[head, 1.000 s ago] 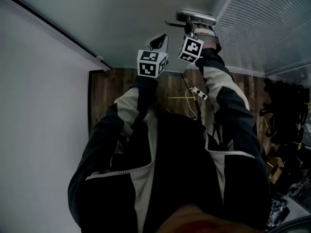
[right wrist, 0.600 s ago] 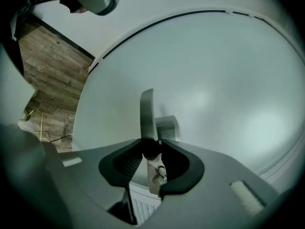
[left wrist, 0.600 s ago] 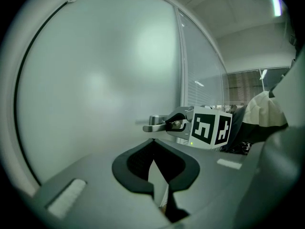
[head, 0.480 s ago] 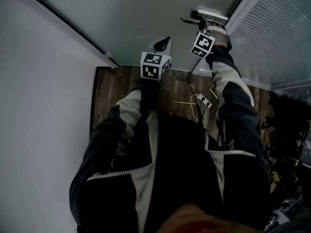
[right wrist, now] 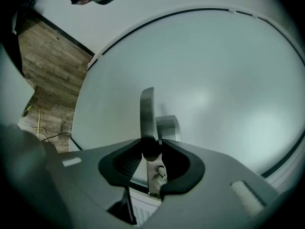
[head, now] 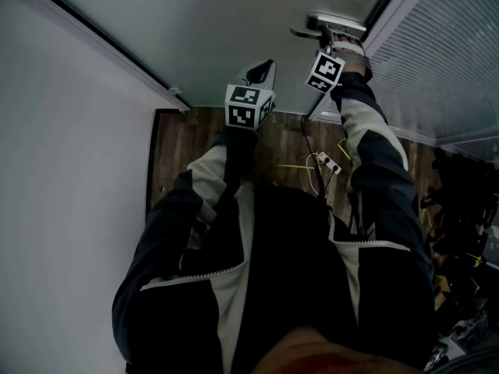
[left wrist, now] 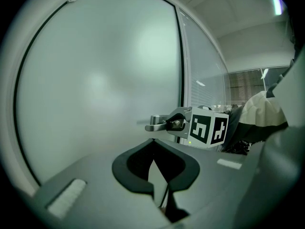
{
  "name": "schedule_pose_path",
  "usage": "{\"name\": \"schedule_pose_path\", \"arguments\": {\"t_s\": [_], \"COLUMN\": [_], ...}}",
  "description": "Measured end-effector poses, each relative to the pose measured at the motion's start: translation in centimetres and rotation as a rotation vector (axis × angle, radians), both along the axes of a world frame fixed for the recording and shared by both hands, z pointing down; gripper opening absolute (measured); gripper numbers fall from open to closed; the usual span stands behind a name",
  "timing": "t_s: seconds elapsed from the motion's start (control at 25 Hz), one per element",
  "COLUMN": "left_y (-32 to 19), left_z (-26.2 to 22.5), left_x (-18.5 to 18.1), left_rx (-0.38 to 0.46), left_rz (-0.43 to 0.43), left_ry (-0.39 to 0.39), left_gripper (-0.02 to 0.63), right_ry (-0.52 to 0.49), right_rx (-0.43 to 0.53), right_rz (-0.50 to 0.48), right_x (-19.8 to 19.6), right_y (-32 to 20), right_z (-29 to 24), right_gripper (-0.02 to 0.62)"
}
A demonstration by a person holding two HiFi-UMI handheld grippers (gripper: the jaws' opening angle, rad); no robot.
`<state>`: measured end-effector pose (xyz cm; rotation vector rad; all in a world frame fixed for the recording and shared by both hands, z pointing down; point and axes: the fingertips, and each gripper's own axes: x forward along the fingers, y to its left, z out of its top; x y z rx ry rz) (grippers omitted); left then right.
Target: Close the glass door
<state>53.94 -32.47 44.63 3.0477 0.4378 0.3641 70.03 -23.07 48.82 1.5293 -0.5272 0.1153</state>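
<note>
The frosted glass door (head: 218, 22) fills the top of the head view, and its metal lever handle (head: 335, 23) sits near its right edge. My right gripper (head: 334, 44) is shut on that handle, marker cube behind it. In the right gripper view the handle (right wrist: 147, 113) runs up from between the dark pads of the right gripper (right wrist: 150, 151). My left gripper (head: 265, 65) hovers shut and empty close to the glass, left of the handle. The left gripper view shows its own closed jaws (left wrist: 153, 159) and the right gripper (left wrist: 178, 123) clamped on the handle (left wrist: 155, 124).
A panel with blinds (head: 444, 61) stands right of the door, close to the handle. A white wall (head: 62, 209) lies at the left. On the wooden floor (head: 187, 142) are a power strip (head: 327, 160) and cables; dark clutter (head: 464, 209) is at the right.
The right gripper has moved right with the handle, bringing the door's edge closer to the blinds panel. The left gripper followed slightly. Little has changed over the last half second.
</note>
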Motion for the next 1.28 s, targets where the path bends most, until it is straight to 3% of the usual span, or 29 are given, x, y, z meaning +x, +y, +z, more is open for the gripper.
{"name": "schedule_pose_path", "arguments": {"t_s": [0.2,0.32,0.48,0.64,0.76,0.88,0.96,1.04,1.28], "left_y": [0.0,-0.3,-0.6,-0.5,-0.1,0.8,1.6,2.3,4.6], "left_z": [-0.1,0.1,0.0,-0.6,-1.0,-1.3,-1.4,-1.5,-1.8], "left_x": [-0.1,-0.5,0.0,-0.1,-0.1,-0.2,-0.3,-0.3,-0.5], "left_rx": [0.000,-0.004,-0.016,-0.036,-0.045,-0.056,-0.058,-0.060,-0.046], "left_rz": [-0.001,-0.003,-0.002,0.013,0.034,0.058,0.074,0.088,0.128], "left_ry": [0.000,-0.002,-0.001,0.019,0.037,0.052,0.057,0.058,0.062], "left_gripper": [0.003,0.003,0.003,0.003,0.003,0.003,0.003,0.003,0.003], "right_ry": [-0.004,-0.047,-0.156,-0.179,-0.272,-0.395,-0.449,-0.472,-0.434], "right_rx": [-0.004,0.050,0.239,0.459,0.779,1.110,1.241,1.288,1.312], "right_rz": [0.004,0.020,0.065,0.087,0.116,0.178,0.225,0.261,0.303], "right_x": [0.1,-0.1,-0.7,-4.3,-8.6,-12.4,-14.1,-15.0,-16.1], "right_y": [0.2,0.1,0.3,1.1,2.0,3.7,5.0,5.8,7.4], "right_z": [-0.1,-0.1,-0.6,-3.6,-5.8,-6.4,-5.9,-5.3,-6.1], "right_gripper": [0.133,0.148,0.161,0.153,0.006,0.003,0.003,0.002,0.002]}}
